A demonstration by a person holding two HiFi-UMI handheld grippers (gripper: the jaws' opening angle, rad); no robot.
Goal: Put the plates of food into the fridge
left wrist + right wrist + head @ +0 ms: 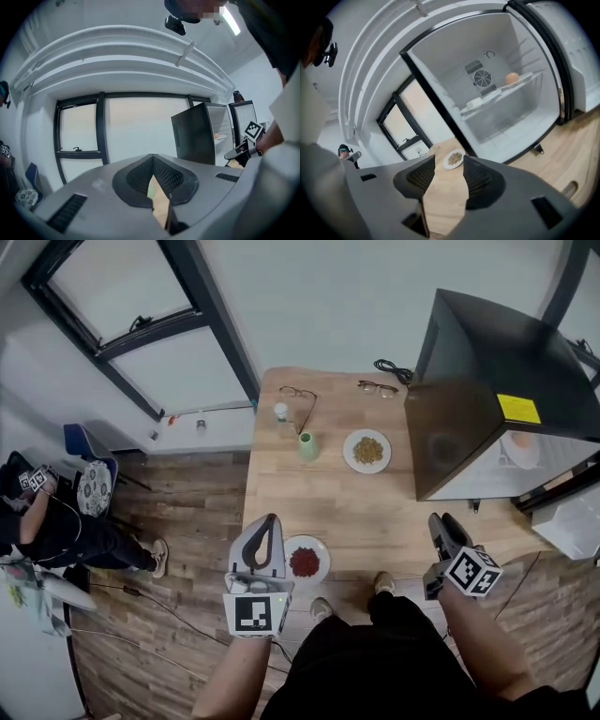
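Well left of the open fridge [487, 409], our left gripper [271, 521] has its tips pressed together on nothing, just beside the red-food plate [305, 562]. We count two plates on the worktop [375, 512]; the tan-food plate [367, 451] lies just left of the fridge. Our right gripper [442, 520], spread and empty, hangs before the fridge.

The worktop [375, 512] carries two plates of food, a red-food plate [306, 562] and a tan-food plate [367, 451]. It also carries two pairs of glasses, a left pair [297, 392] and a right pair [377, 386], one green cup [307, 446] and one small bottle [281, 412]. There is one fridge [487, 381], and its shelf [501, 91] bears one orange item [512, 78] and one white dish [474, 102].
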